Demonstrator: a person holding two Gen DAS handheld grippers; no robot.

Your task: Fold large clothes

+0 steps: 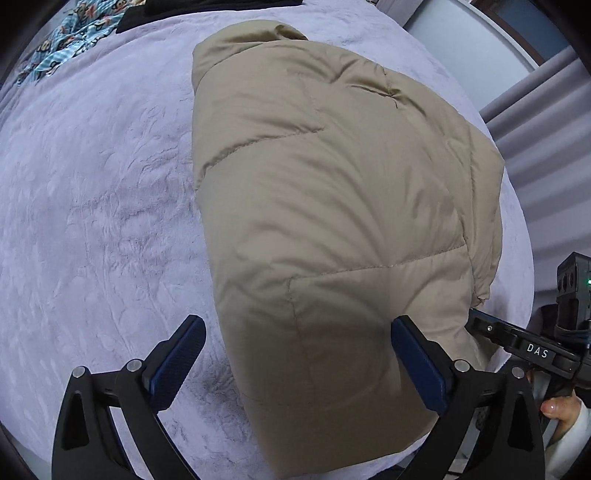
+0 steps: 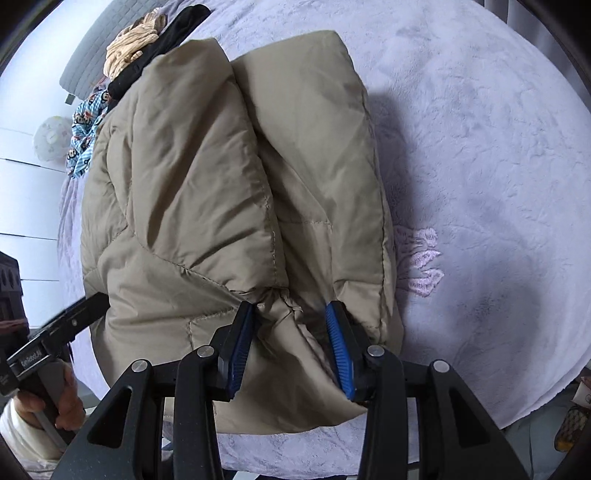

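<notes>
A tan puffer jacket (image 1: 332, 192) lies folded lengthwise on a lavender fleece blanket (image 1: 92, 221). My left gripper (image 1: 297, 334) is open over the jacket's near left corner, its right finger above the fabric and its left finger over the blanket. In the right wrist view the jacket (image 2: 207, 206) shows two padded folds side by side. My right gripper (image 2: 290, 314) straddles the gathered hem at the near edge, jaws partly apart with bunched fabric between them. The right gripper's body shows at the right of the left wrist view (image 1: 532, 347).
A blue cartoon-print cloth (image 1: 55, 44) and a black garment (image 1: 207, 9) lie at the far end of the bed. In the right wrist view a beige garment (image 2: 133, 40) lies there too. Grey curtains (image 1: 535, 92) hang right of the bed.
</notes>
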